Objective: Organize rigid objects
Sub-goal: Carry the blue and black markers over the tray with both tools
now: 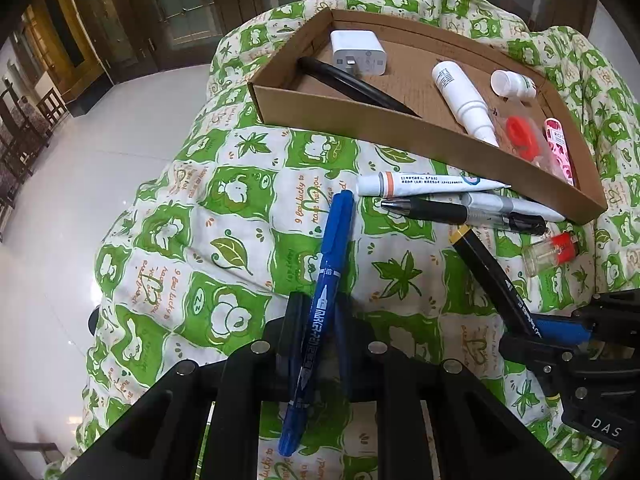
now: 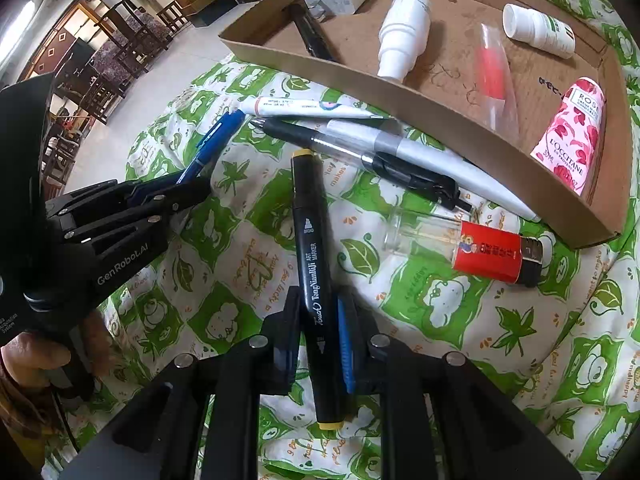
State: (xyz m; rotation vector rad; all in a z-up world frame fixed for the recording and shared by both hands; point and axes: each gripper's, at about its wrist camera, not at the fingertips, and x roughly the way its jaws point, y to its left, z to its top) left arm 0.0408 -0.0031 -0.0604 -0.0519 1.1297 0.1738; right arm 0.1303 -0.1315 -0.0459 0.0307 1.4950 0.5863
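Cardboard tray part-filled; each gripper clamps a pen — left gripper the blue marker, right gripper the black art marker — four items still loose on the cloth.

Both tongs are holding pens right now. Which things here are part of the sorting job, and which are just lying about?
Job:
blue marker in left tongs
black art marker in right tongs
cardboard tray
ointment tube
black pen
lighter

Lying about:
green quilt
chairs

Black tool (white "GenRobot.AI" lettering).
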